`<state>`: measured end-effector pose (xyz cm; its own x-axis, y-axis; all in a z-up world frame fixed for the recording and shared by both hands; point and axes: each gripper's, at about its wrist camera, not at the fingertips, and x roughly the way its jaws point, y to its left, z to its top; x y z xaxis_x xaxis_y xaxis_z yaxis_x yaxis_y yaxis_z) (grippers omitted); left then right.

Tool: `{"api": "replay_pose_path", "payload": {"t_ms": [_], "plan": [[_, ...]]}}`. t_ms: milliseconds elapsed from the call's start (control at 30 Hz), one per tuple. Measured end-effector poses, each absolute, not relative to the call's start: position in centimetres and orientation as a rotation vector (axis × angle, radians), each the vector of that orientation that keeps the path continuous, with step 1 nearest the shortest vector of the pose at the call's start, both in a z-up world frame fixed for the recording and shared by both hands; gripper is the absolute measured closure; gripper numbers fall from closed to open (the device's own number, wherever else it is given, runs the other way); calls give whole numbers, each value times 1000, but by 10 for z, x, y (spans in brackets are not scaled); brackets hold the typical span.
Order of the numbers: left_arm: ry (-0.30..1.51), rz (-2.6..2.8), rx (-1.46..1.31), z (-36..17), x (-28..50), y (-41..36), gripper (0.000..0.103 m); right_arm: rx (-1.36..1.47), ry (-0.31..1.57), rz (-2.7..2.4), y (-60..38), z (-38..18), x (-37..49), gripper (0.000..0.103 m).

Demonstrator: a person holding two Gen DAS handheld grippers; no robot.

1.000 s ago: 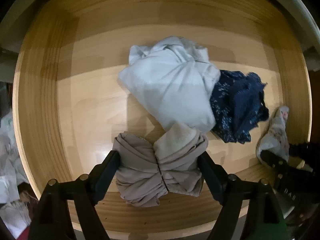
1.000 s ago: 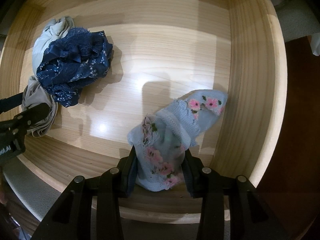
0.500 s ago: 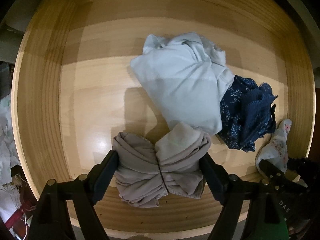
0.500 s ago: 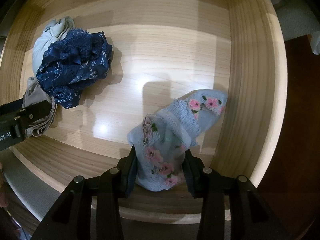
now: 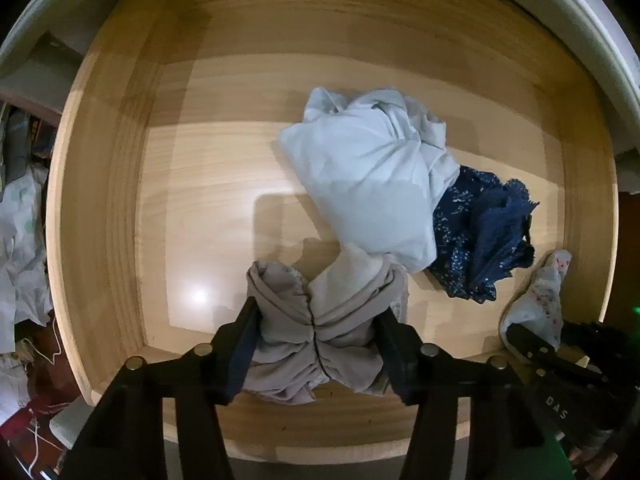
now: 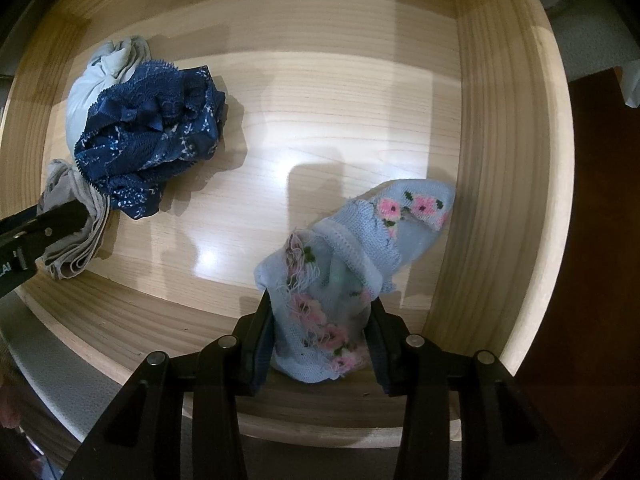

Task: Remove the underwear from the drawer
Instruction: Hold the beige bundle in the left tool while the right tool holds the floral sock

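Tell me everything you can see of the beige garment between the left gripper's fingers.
The beige garment is soft, thin fabric, bunched into folds pinched at a middle seam, with a paler flap on top. It lies near the front wall of the wooden drawer. The left gripper has just been closing and presses it from both sides. Its upper edge touches the pale blue garment.

Grey underwear (image 5: 320, 332) is sitting between black fingers (image 5: 240, 344). Beyond them, pale blue cloth (image 5: 368, 184) and dark blue lace with white dots (image 5: 476, 232) are lying on the light wood drawer (image 5: 224, 184). A blue sock with pink flowers (image 6: 344, 272) is showing.
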<state>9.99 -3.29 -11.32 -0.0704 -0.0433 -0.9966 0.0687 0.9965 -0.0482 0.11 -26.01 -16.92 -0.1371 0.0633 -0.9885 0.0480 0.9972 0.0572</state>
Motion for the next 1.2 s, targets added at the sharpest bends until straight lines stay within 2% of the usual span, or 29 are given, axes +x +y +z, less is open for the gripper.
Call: {"api": "replay_pose_path", "payload": {"t_ms": [133, 367, 567, 733, 1033, 1200], "plan": [[1627, -101, -1, -102, 100, -22, 54, 83, 1709, 13, -260, -169, 1, 64], [1629, -117, -1, -100, 100, -10, 55, 84, 1709, 14, -260, -169, 2, 64], [1630, -145, -3, -106, 102, -3, 44, 84, 1709, 14, -258, -169, 2, 64], [1648, -149, 11, -117, 100, 3, 27, 84, 1708, 15, -259, -169, 3, 64], [1752, -146, 29, -135, 107, 3, 20, 85, 1710, 16, -255, -167, 5, 64], [1787, -152, 30, -145, 113, 6, 22, 86, 1711, 18, -254, -166, 6, 63]]}}
